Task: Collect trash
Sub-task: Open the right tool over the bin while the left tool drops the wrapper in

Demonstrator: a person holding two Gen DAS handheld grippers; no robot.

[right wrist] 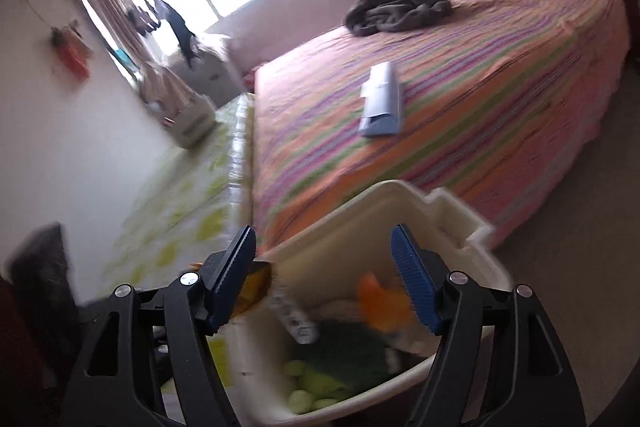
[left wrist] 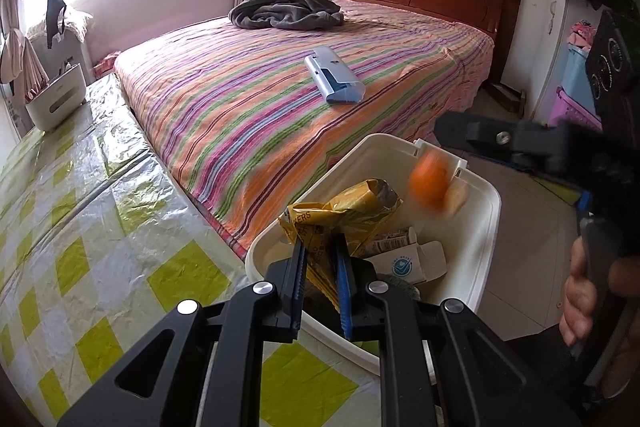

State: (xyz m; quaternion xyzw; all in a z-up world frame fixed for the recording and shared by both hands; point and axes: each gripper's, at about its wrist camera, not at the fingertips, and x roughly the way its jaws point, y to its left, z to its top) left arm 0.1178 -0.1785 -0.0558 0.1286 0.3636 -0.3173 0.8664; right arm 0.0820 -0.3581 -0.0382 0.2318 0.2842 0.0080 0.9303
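Note:
A white plastic bin [left wrist: 486,227] sits at the table's edge beside the bed and shows in the right wrist view [right wrist: 404,195] too. My left gripper [left wrist: 320,247] is shut on a yellow snack wrapper [left wrist: 352,211] and holds it over the bin. A blurred orange peel [left wrist: 430,183] is in the air inside the bin, also seen in the right wrist view [right wrist: 384,303]. My right gripper [right wrist: 324,251] is open and empty above the bin; it appears at the right of the left wrist view [left wrist: 500,139]. A small carton [left wrist: 412,259] lies in the bin.
The table carries a yellow-checked cover [left wrist: 80,227]. A white caddy [left wrist: 56,99] stands at its far end. The striped bed [left wrist: 280,87] holds a blue-white device [left wrist: 334,75] and a grey blanket [left wrist: 286,9]. Tiled floor [left wrist: 516,291] lies to the right.

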